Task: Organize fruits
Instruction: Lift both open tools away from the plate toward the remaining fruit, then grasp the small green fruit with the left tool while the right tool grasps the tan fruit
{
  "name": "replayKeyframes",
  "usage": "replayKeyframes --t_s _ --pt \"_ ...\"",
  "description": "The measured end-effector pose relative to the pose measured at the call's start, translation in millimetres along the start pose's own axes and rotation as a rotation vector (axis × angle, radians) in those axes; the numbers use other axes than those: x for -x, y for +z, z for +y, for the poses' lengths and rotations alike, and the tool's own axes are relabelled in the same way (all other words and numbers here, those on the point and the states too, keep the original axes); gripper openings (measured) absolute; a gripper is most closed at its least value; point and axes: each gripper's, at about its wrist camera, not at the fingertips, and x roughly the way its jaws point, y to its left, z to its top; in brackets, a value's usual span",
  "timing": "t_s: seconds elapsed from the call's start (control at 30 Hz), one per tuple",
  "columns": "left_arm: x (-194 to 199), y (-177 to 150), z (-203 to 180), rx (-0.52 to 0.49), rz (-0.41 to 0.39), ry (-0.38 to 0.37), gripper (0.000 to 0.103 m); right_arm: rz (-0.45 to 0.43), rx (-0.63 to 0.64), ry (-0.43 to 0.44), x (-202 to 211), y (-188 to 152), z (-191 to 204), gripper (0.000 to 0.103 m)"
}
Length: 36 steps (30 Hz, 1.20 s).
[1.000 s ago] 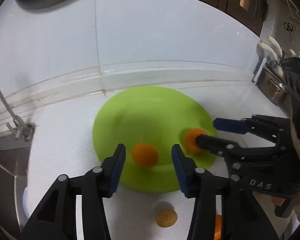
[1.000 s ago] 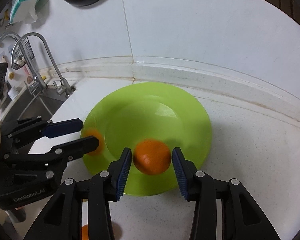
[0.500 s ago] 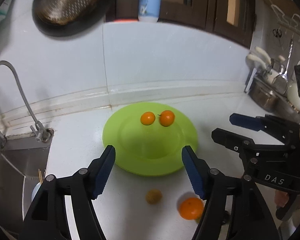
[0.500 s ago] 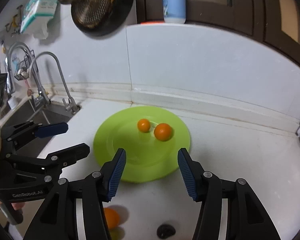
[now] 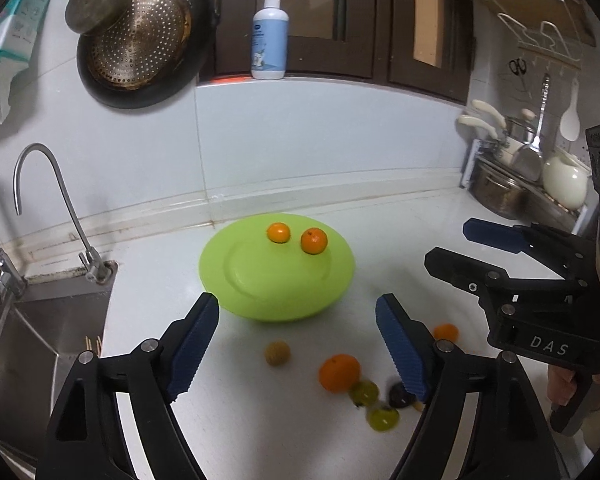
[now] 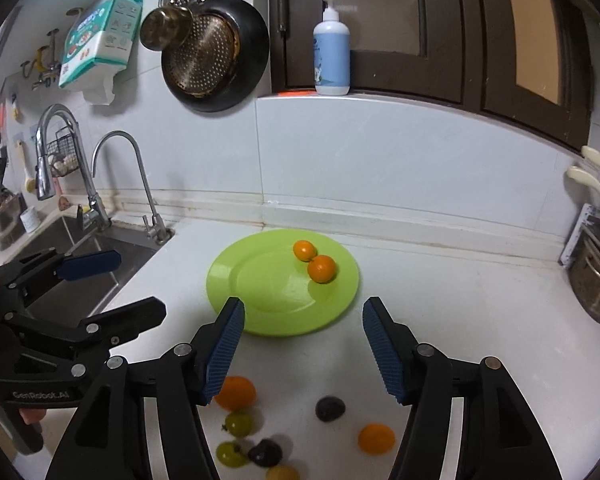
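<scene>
A green plate (image 5: 260,292) (image 6: 260,304) lies on the white counter with two small oranges on its far side (image 5: 278,233) (image 5: 314,241) (image 6: 304,250) (image 6: 322,269). Loose fruit lies nearer me: a larger orange (image 5: 339,373) (image 6: 236,392), a small orange (image 5: 445,332) (image 6: 376,438), a tan fruit (image 5: 277,353), green fruits (image 5: 365,392) (image 6: 239,424) and dark fruits (image 5: 402,395) (image 6: 330,408). My left gripper (image 5: 298,344) is open and empty, above the counter's near side. My right gripper (image 6: 302,350) is open and empty, beside it.
A sink (image 6: 88,256) with two taps (image 5: 52,200) sits at the left. A pot rack with utensils (image 5: 516,184) stands at the right. A pan and strainer (image 6: 212,56) hang on the wall; a soap bottle (image 5: 270,34) stands on the ledge.
Both grippers let go of the two small oranges onto the plate, opened wide and drew back and up. The loose fruit near me has come into view.
</scene>
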Motion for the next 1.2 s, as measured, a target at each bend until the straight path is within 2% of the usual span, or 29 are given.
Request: replayKeyframes --t_s 0.37,0.7,1.0,1.2 --pt "19.0 -25.4 -19.2 -0.032 0.017 0.001 0.087 -0.002 0.025 -0.035 35.4 -25.2 9.6 0.062" --pt "26.9 -52.8 -39.4 -0.131 0.002 0.035 0.087 0.058 0.052 -0.034 46.8 -54.3 12.1 0.062" --pt "21.2 -72.3 -52.8 -0.205 0.025 -0.025 0.087 0.11 0.083 0.012 46.3 -75.3 16.5 0.062" --pt "4.1 -84.2 -61.0 -0.243 0.087 -0.063 0.084 0.157 0.119 0.03 37.5 -88.7 16.1 0.062"
